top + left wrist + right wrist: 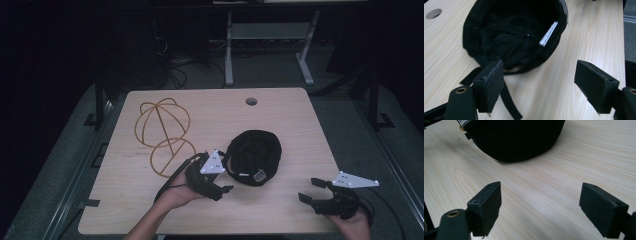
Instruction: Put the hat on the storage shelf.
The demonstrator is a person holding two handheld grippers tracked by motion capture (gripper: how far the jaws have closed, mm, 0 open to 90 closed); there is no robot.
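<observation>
A black cap lies upside down near the middle of the light wooden worktop, its hollow facing up and a white label sewn inside its rim. To its left, a wire frame of yellowish hoops rests on the worktop, apart from the cap. A round hole pierces the worktop near its far edge.

The left gripper sits at the cap's near-left edge, held in the person's left hand. In the left gripper view its jaws stand wide apart and released; one jaw is right at the cap's rim, where a black strap trails across the wood, though contact cannot be judged.

The right gripper rests near the worktop's front right corner, well apart from the cap, held in the right hand. Its jaws are also spread open, with bare wood between them and the cap's dark side beyond.
</observation>
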